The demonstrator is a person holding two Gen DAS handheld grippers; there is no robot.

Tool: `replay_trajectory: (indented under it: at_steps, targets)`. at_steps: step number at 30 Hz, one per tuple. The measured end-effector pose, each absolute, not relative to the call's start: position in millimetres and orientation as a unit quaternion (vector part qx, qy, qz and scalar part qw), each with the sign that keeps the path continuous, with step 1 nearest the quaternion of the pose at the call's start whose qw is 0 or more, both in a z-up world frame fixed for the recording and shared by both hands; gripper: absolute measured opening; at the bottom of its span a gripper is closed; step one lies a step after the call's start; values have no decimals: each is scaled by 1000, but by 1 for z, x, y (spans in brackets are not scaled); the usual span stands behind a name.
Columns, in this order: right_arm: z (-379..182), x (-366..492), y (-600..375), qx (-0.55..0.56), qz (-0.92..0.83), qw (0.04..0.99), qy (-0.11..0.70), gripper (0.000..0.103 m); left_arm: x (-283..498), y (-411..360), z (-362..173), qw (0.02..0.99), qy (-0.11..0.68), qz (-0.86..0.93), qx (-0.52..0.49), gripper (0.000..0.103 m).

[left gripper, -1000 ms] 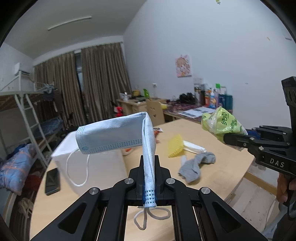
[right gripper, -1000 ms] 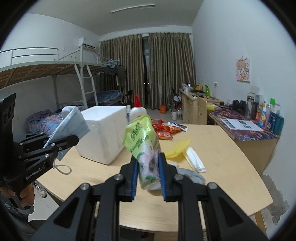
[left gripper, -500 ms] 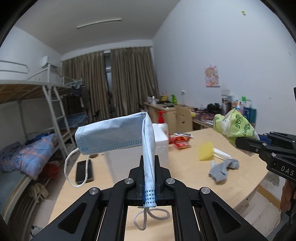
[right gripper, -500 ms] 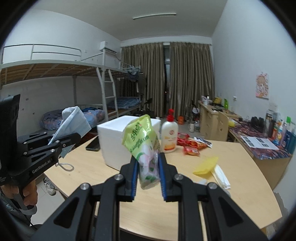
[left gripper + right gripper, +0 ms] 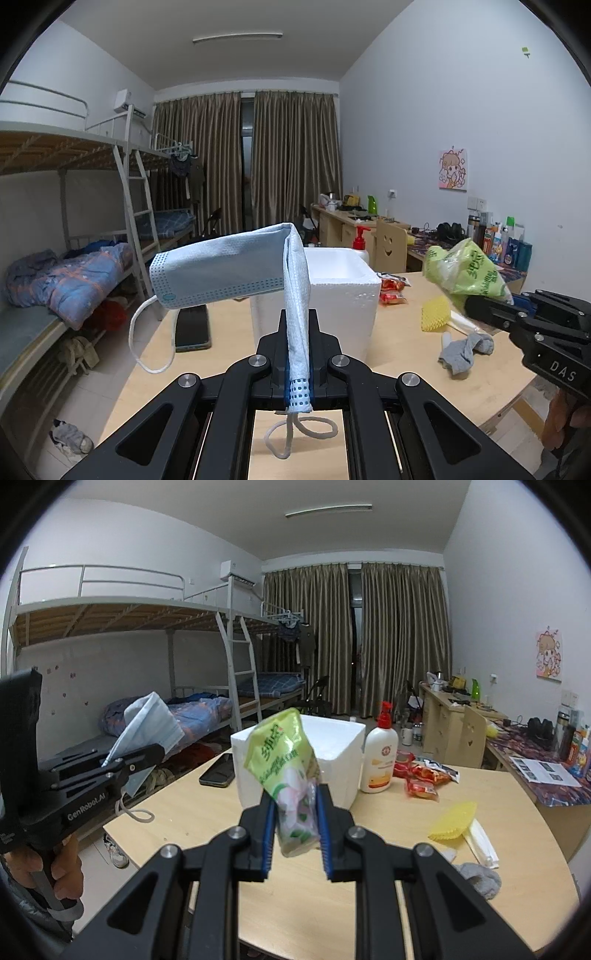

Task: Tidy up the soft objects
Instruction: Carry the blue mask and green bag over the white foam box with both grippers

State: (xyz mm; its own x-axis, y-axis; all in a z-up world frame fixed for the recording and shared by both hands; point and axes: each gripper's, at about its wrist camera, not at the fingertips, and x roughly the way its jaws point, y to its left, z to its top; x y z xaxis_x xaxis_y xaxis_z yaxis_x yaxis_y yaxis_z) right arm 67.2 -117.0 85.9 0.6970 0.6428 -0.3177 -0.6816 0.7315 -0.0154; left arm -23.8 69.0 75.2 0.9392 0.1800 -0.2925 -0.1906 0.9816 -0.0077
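Your left tool is clamped tight on one short end of a blue face mask, which stands up out of the jaws and folds over to the left, its ear loop dangling free. Expect it to weigh almost nothing and to flop wherever it likes; the pleated fabric gives no stiffness, so hold it by the stitched end band as you do now, not by the elastic, which would stretch and swing.

Your right tool is closed on the lower end of a green tissue pack, held in the air above the near part of the bench. The plastic wrap looks slick and the contents compress, so I would judge that a grip across the fuller middle holds more safely than one at the crimped end.

Both items are off the bench, in front of the white foam box that stands open-topped toward the far left corner. A grey sock and a yellow sponge lie near the right edge, both limp and light; take them by pinching a bunched fold.
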Motion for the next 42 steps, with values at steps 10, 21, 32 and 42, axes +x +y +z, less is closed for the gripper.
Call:
replay_trajectory:
  at_steps: [10, 21, 32, 42]
  targets:
    - [92, 84, -102, -78, 368, 913, 156, 25, 7, 77, 83, 983, 161, 83, -8, 6]
    - [102, 119, -77, -82, 370, 910, 167, 25, 59, 100, 94, 981, 182, 63, 1, 6]
    - [111, 146, -55, -89, 374, 905, 184, 25, 105, 116, 100, 979, 201, 33, -1, 6]
    - [117, 173, -37, -91, 375, 902, 194, 25, 147, 119, 105, 977, 214, 2, 4, 6]
